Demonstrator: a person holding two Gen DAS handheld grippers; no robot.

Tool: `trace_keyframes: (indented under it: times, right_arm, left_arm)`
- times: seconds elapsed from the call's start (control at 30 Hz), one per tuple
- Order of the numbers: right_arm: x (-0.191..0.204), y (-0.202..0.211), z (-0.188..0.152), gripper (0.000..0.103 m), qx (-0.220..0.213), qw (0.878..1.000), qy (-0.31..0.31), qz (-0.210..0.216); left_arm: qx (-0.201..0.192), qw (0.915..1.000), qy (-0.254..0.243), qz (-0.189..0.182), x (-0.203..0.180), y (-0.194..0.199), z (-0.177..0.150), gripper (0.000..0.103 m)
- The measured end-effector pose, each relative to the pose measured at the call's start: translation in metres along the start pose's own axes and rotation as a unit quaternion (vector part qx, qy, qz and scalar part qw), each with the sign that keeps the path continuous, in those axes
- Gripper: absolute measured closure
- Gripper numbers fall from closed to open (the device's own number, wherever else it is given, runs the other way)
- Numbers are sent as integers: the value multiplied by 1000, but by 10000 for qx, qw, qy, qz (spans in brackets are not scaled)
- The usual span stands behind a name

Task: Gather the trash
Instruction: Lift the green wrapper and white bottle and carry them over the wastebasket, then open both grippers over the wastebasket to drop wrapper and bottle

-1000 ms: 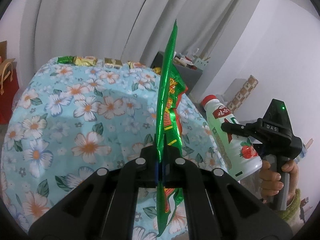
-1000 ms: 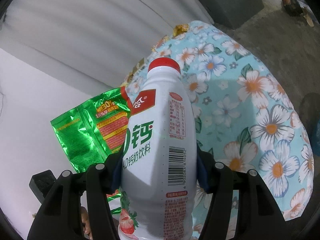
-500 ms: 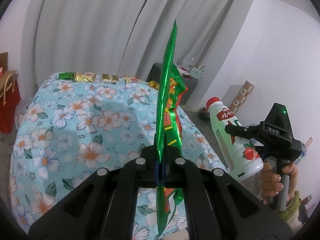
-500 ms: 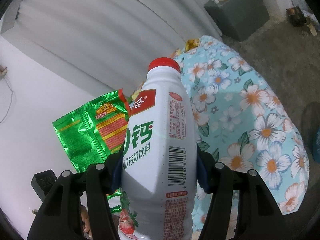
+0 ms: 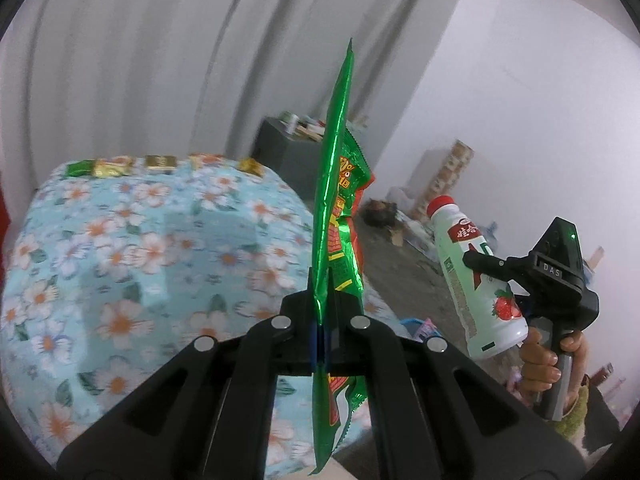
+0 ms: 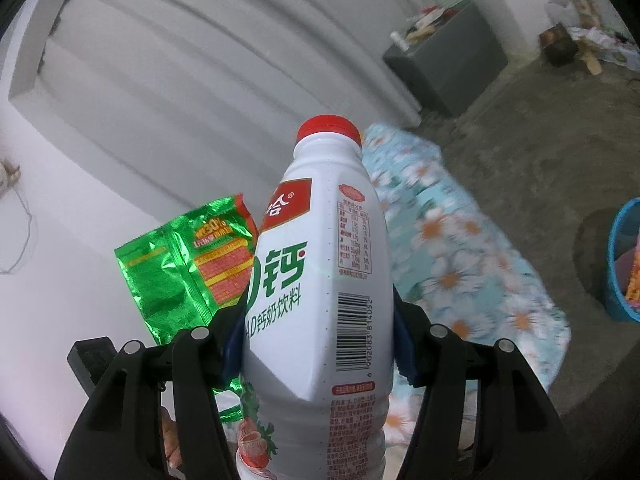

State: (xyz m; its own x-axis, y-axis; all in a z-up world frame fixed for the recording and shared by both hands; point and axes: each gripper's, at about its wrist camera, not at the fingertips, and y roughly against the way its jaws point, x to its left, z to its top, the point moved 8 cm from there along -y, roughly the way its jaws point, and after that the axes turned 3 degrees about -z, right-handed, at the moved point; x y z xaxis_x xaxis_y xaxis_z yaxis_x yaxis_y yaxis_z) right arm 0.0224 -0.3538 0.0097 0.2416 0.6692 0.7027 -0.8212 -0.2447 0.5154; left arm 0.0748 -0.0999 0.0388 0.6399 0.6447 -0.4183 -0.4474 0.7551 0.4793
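My left gripper (image 5: 319,300) is shut on a green foil snack wrapper (image 5: 334,208), which stands edge-on and upright between the pads, above the flowered table's right side. My right gripper (image 6: 318,328) is shut on a white drink bottle (image 6: 320,272) with a red cap, held upright. In the left wrist view that bottle (image 5: 476,280) and the right gripper (image 5: 486,280), held by a hand (image 5: 540,364), hang at the right, off the table. In the right wrist view the green wrapper (image 6: 184,264) shows to the left behind the bottle.
A table with a light-blue flowered cloth (image 5: 140,260) carries several small wrappers (image 5: 120,166) along its far edge. A dark cabinet (image 5: 288,156) stands by the curtain. A blue bin (image 6: 624,260) sits on the grey floor at right. Clutter lies along the wall (image 5: 384,212).
Both grippers have pulled back and risen from the table, swinging right; more floor, the cabinet and the blue bin now show. Wrapper and bottle stay gripped.
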Motion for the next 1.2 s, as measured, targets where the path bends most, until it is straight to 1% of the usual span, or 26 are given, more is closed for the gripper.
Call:
trace_keyframes:
  times: [0.07, 0.17, 0.27, 0.37, 0.47, 0.57, 0.63, 0.7, 0.77, 0.9, 0.97, 1.1, 1.2]
  right_arm:
    - [-14, 22, 5, 45, -183, 9997, -92, -100]
    - [-38, 63, 11, 45, -551, 9975, -199, -397]
    - [-69, 105, 15, 45, -929, 9918, -380, -786]
    - [-102, 140, 14, 45, -1203, 9849, -672, -1047]
    - [-144, 160, 9, 45, -1315, 9774, -1044, -1285]
    - [-180, 161, 3, 45, -1300, 9717, -1387, -1403]
    - [-204, 161, 1, 45, -1269, 9678, -1621, -1449]
    - [-225, 156, 2, 45, -1241, 9632, -1830, -1525]
    - [-250, 152, 1, 45, -1229, 9573, -2034, -1646]
    - [-297, 143, -6, 45, -1174, 9439, -2545, -1747]
    - [-317, 142, -10, 45, -1169, 9373, -2747, -1798]
    - [-341, 148, -16, 45, -1238, 9284, -2999, -1812]
    - [-357, 156, -21, 45, -1309, 9227, -3134, -1823]
  left_arm:
    - [180, 9996, -50, -192, -15, -13, 2, 103]
    - [383, 9979, -286, -441, -43, -35, 4, 103]
    - [627, 9944, -490, -699, -71, -58, 2, 103]
    - [987, 9877, -766, -943, -106, -95, -4, 103]
    - [1368, 9799, -918, -1128, -134, -132, -16, 103]
    - [1831, 9698, -1006, -1258, -160, -175, -33, 103]
    - [2202, 9609, -1030, -1328, -179, -208, -51, 103]
    - [2497, 9529, -1061, -1352, -196, -237, -70, 103]
    - [2732, 9459, -1136, -1330, -206, -265, -88, 103]
    - [3083, 9330, -1250, -1371, -228, -309, -116, 103]
    - [3242, 9251, -1405, -1388, -242, -331, -133, 103]
    - [3393, 9126, -1857, -1321, -275, -369, -160, 103]
    - [3415, 9059, -2133, -1310, -301, -396, -174, 103]
